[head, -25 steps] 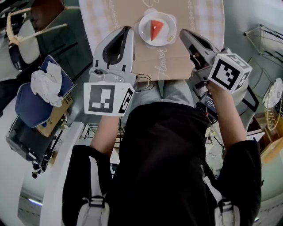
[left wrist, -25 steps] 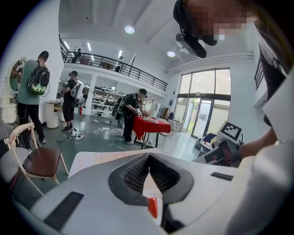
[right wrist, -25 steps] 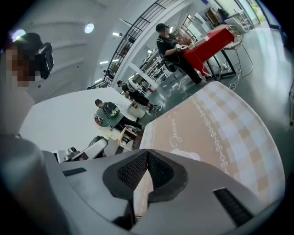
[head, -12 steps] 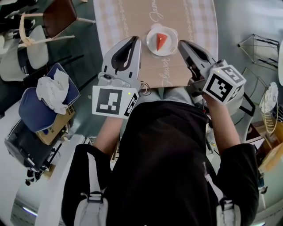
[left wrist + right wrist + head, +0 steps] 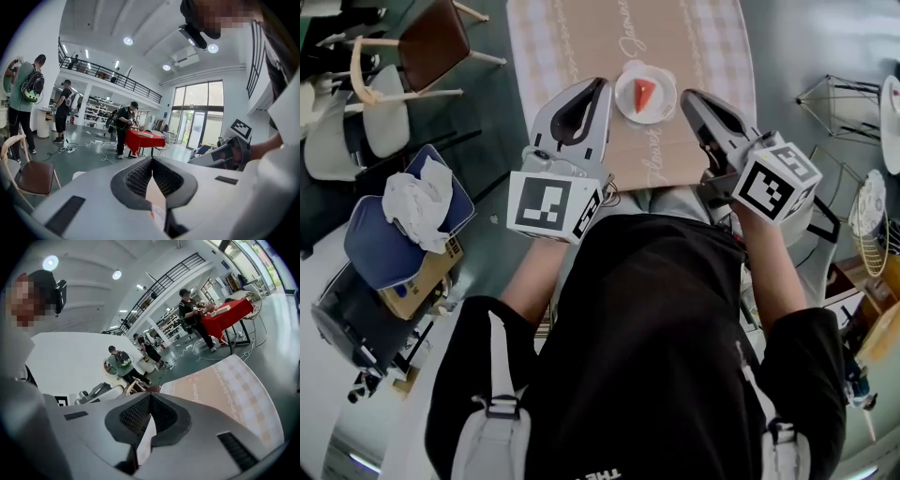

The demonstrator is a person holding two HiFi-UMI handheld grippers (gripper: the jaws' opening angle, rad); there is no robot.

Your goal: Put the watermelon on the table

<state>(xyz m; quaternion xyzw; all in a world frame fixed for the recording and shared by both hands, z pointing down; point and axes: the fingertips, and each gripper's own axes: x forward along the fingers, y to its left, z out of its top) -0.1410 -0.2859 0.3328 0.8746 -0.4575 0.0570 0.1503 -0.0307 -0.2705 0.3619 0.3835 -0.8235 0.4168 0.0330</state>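
- Far L, 10 o'clock in head view: brown-seat chair (image 5: 431, 47) on the floor, w/ a white chair (image 5: 380, 122) just below it.
- 9 o'clock: blue cushion (image 5: 370, 239) w/ a crumpled white cloth (image 5: 417, 206) on top. A cardboard box (image 5: 417, 281) sits against its lower edge.
- 11 o'clock: your left gripper (image 5: 598, 86), its marker cube (image 5: 553, 206) facing the head cam. In the left gripper view the jaws meet tip to tip, so it's closed w/ nothing pinched. Past them, at 12 o'clock in that view, a person stands at a red-covered table (image 5: 150, 139) across the hall.
- 12 o'clock: the table (image 5: 539, 47) w/ checked cloth and a tan mat (image 5: 666, 37) w/ script lettering.
- On the mat, near the table's near edge, sits a white plate (image 5: 628, 103).
- The watermelon (image 5: 645, 92) is a red wedge lying on that plate, so it's on the table, btw your two gripper tips. L tip is at the plate's 9 o'clock, R tip at its 3 o'clock. No grip on plate or wedge.
- 1 o'clock: your right gripper (image 5: 689, 97), cube (image 5: 776, 183) toward your wrist. In the right gripper view the jaws are pressed together and empty, w/ the mat showing at 3–4 o'clock.
- Far R: wire rack (image 5: 834, 103) at 2 o'clock, round white wire grille (image 5: 869, 211) at 3 o'clock.
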